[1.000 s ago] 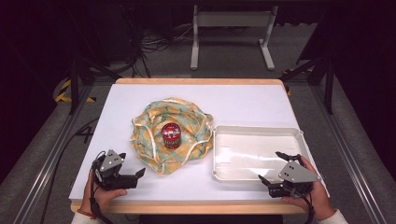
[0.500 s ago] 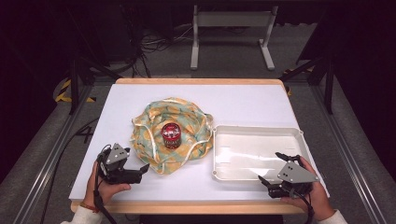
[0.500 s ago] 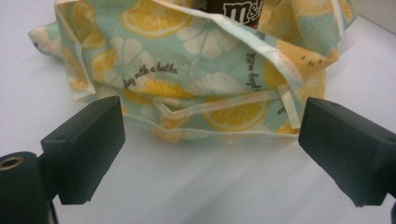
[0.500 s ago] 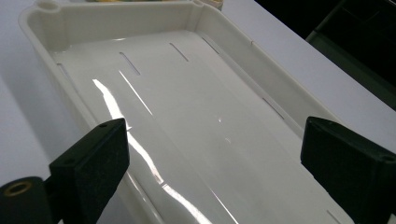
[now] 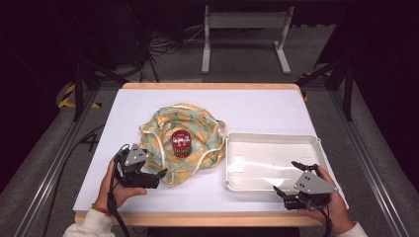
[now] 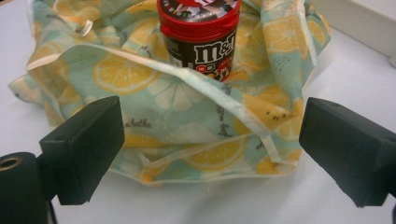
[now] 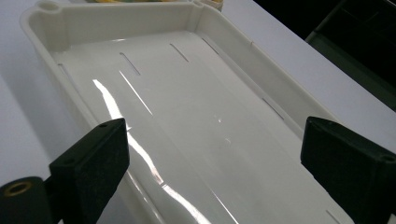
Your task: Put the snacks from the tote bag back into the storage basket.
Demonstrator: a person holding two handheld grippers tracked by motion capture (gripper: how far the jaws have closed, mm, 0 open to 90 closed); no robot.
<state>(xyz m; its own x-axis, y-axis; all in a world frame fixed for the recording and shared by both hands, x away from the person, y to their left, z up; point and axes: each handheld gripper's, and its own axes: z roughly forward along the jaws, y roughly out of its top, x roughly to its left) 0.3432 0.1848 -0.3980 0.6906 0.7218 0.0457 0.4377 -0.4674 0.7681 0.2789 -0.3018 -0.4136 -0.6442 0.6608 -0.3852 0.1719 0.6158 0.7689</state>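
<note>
The left claw (image 5: pixel 159 174), released and grasping nothing, sits at the near hem of the lemon-print cloth (image 5: pixel 197 129); the candy jar (image 5: pixel 181 143) stands upright on that cloth at the claw's one o'clock, far nearer this hand than the other. The right claw (image 5: pixel 288 178), also released, hovers over the near right corner of the white tray (image 5: pixel 272 143). Both cloth and tray rest on the white desk (image 5: pixel 257 106), dark floor and a metal frame (image 5: pixel 244 22) beyond.

Bare table (image 5: pixel 276 106) behind the cloth (image 5: pixel 197 126), jar (image 5: pixel 181 143) upright mid-cloth (tall obstacle), tray (image 5: pixel 316 143) blocking right
</note>
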